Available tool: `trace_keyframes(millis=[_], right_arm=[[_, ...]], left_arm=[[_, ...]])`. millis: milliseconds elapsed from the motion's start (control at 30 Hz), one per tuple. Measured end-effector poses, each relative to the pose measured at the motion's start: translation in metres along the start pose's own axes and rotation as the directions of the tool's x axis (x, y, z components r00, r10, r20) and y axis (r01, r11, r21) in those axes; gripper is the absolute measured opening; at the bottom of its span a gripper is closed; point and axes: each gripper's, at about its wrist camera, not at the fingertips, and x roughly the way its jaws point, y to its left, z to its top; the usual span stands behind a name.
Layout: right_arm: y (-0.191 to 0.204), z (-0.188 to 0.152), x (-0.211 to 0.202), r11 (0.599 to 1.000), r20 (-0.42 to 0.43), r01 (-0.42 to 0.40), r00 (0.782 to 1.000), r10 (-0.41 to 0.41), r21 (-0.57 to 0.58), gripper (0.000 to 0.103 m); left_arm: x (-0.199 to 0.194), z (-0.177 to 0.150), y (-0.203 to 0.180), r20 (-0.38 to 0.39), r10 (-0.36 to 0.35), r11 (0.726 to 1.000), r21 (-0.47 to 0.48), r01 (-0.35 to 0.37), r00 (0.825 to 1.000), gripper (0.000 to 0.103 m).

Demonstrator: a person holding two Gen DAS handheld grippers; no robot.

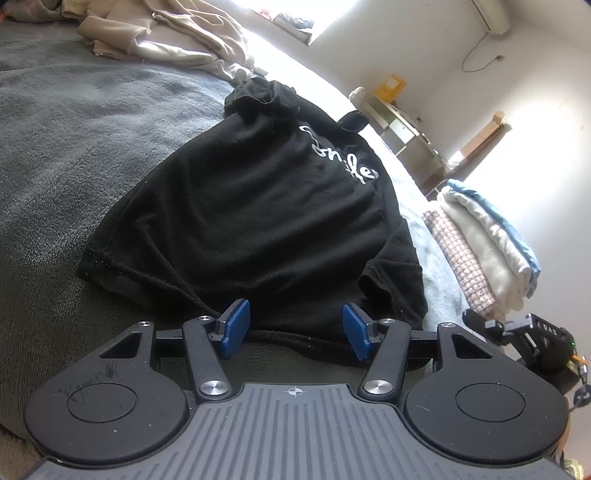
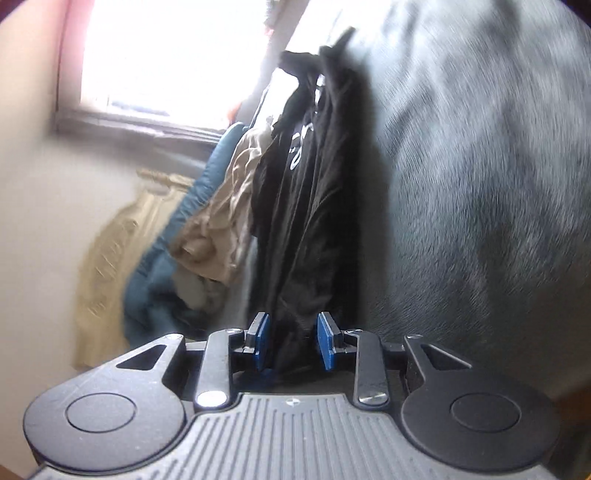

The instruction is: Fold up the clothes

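A black T-shirt [image 1: 251,210] with white lettering lies partly folded on the grey blanket [image 1: 74,129]. My left gripper [image 1: 293,328] is open at the shirt's near hem, with the hem edge lying between its blue pads [image 1: 234,328]. In the blurred, rolled right wrist view the same black shirt [image 2: 306,206] shows edge-on. My right gripper [image 2: 293,341] is partly open, with black cloth lying between its blue pads [image 2: 327,341]. The right gripper's body also shows at the right edge of the left wrist view [image 1: 532,339].
A stack of folded clothes [image 1: 484,243] sits on the bed to the right. A crumpled beige garment [image 1: 166,33] lies at the far end, also seen beside a blue cloth [image 2: 177,229]. A shelf [image 1: 406,129] stands by the wall beyond the bed.
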Motion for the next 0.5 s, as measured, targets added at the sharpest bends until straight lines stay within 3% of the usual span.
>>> trace_keyframes(millis=[500], right_arm=[[-0.015,0.011,0.031,0.99,-0.033,0.093,0.995,-0.09,0.111,0.029]], left_arm=[[0.001,0.0,0.008,-0.001,-0.037,0.999,-0.022,0.037,0.999,0.056]])
